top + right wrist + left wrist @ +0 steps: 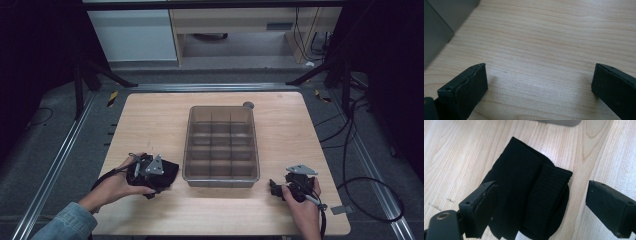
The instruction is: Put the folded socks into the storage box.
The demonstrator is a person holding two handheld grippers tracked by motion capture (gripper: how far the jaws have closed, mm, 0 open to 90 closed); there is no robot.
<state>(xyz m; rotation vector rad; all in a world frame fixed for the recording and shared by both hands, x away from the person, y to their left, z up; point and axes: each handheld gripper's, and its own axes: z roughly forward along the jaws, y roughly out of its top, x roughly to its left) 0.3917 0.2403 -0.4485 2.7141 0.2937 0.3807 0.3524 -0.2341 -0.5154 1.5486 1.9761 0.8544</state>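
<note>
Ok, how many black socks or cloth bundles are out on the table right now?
1: a folded black ribbed fabric bundle lies on the light wooden table at the near left, under the left gripper, beside the clear plastic divided bin. Its compartments look empty.

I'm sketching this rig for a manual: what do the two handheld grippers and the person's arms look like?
Both the left gripper and the right gripper are black, each topped by a grey three-cornered plate, with two flat black block-shaped fingers. A black cable trails from each. The left forearm wears a blue denim sleeve.
</note>
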